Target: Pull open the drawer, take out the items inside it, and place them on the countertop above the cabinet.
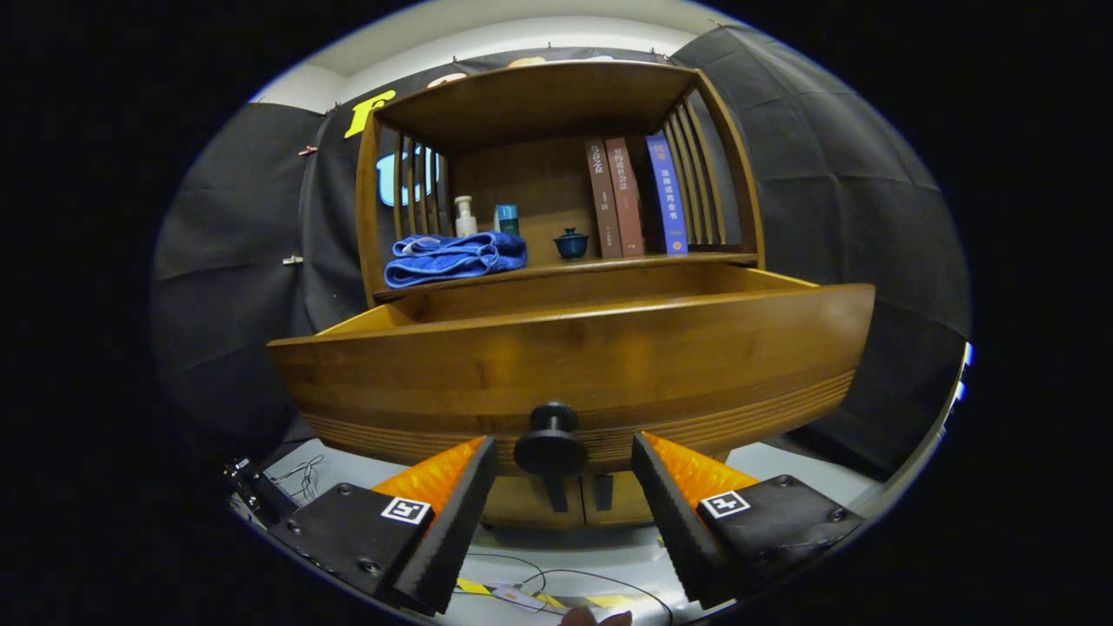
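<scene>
The wooden drawer (574, 348) of the cabinet stands pulled out toward me, its front wide across the view. Its dark round knob (550, 443) sits between my fingers, which stand apart on either side without touching it, so my gripper (563, 456) is open. The drawer's inside is hidden below its front rim; I cannot see any items in it. Above the drawer runs the countertop (696, 257), carrying a folded blue towel (455, 257), a small white bottle (465, 217), a teal box (507, 218), a dark blue lidded cup (571, 243) and three upright books (635, 198).
A slatted wooden hutch (539, 96) roofs the countertop. Lower cabinet doors (556, 504) show beneath the drawer. Cables and yellow tape (522, 591) lie on the pale floor by my fingers. Black cloth walls the booth on both sides.
</scene>
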A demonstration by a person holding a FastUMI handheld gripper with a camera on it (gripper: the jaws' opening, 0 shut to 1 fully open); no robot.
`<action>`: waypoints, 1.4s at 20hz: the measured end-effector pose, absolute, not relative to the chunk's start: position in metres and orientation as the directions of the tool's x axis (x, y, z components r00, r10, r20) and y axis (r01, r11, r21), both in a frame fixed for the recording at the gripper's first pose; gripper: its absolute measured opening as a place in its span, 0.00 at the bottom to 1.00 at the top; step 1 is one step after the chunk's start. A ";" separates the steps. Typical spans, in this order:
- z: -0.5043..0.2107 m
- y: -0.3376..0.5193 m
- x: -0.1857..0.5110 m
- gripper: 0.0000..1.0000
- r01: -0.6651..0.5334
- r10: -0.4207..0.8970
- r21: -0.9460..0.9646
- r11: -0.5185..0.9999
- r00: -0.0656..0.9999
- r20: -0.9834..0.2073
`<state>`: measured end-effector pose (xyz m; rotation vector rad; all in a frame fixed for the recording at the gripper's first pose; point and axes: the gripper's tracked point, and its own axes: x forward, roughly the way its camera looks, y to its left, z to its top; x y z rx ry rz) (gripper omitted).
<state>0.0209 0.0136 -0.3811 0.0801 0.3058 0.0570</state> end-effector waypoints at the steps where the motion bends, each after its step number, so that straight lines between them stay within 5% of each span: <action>1: -0.369 0.012 0.018 0.97 -0.041 0.065 0.089 0.995 0.955 -0.290; 8: -0.255 0.010 0.025 0.98 -0.052 0.075 0.088 0.995 0.960 -0.271; 14: -0.232 0.019 0.095 0.99 -0.048 0.084 0.089 0.995 0.879 -0.470; 22: -0.312 0.038 0.177 0.98 -0.058 0.058 0.025 0.998 0.675 -0.736; 28: -0.369 0.048 0.204 0.93 -0.064 -0.006 -0.053 0.997 0.573 -0.819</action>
